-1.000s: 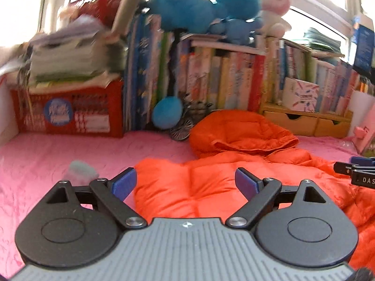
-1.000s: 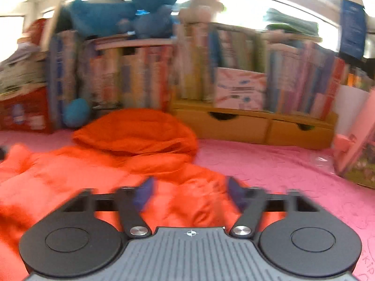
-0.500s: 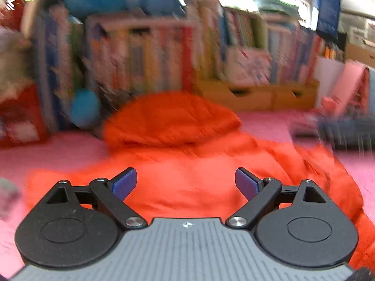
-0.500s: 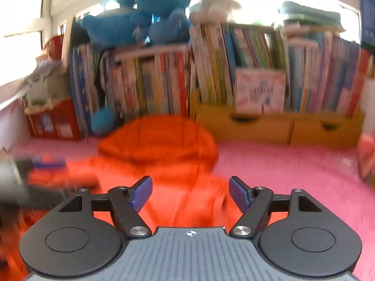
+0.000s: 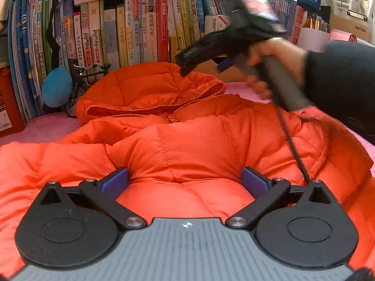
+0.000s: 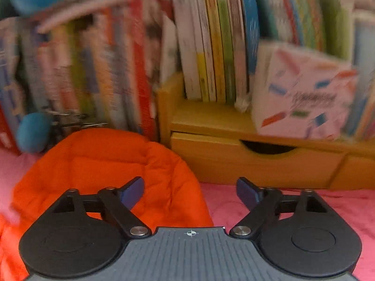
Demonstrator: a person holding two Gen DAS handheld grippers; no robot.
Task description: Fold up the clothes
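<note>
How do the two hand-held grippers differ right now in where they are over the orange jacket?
The left hand-held gripper sits low over the orange jacket, on its quilted body; the right hand-held gripper is raised near the hood. The left view is sharp, the right blurred. Both are open, holding nothing.

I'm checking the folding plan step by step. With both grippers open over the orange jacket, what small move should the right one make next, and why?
Probably lower the right gripper onto the hood and pinch its edge. Its jaws are open and empty, with the hood just ahead and below, spread flat toward the books. The left gripper sits open against the orange jacket body, so folding the hood down looks like the natural start.
</note>
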